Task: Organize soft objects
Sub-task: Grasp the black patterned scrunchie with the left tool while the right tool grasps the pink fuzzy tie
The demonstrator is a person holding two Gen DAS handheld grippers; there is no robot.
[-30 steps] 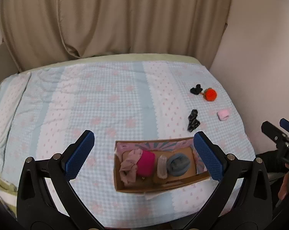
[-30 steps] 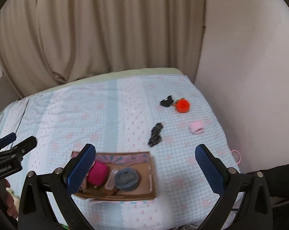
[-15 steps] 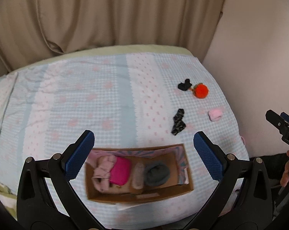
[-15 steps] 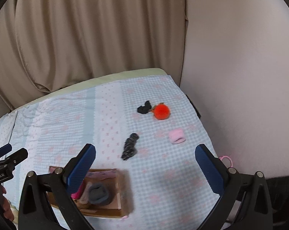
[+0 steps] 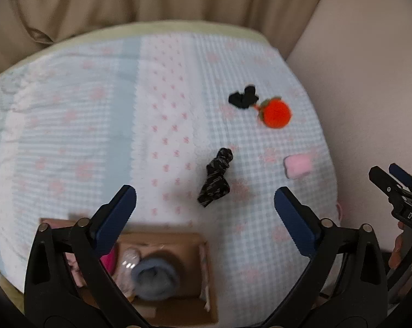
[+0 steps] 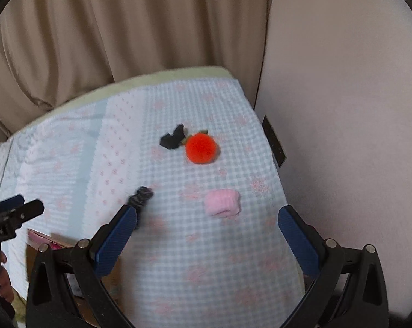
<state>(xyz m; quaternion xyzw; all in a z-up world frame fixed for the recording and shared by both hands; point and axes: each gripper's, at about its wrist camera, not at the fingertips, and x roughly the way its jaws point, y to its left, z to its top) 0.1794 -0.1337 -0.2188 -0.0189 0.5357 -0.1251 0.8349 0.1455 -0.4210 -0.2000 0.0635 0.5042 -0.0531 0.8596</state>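
Loose soft items lie on the bed's right part: a dark patterned cloth (image 5: 216, 177) (image 6: 140, 197), a pink roll (image 5: 298, 166) (image 6: 222, 202), an orange pompom (image 5: 276, 113) (image 6: 201, 148) and a black cloth (image 5: 243, 97) (image 6: 173, 138). A cardboard box (image 5: 200, 273) (image 6: 32, 248) at the near edge holds a grey-blue ball (image 5: 154, 278), a magenta piece and pale pieces. My left gripper (image 5: 204, 201) is open and empty, above the bed, the dark cloth between its tips. My right gripper (image 6: 207, 220) is open and empty, the pink roll between its tips.
The bed has a pale blue and pink checked cover (image 5: 96, 125). Beige curtains (image 6: 124, 27) hang behind it. A plain wall (image 6: 342, 109) runs close along the bed's right side. A pink ring (image 5: 339, 209) hangs at the right edge.
Both grippers have swung right and come closer to the loose items. The box has slid to the lower left of both views. Both stay open and empty.
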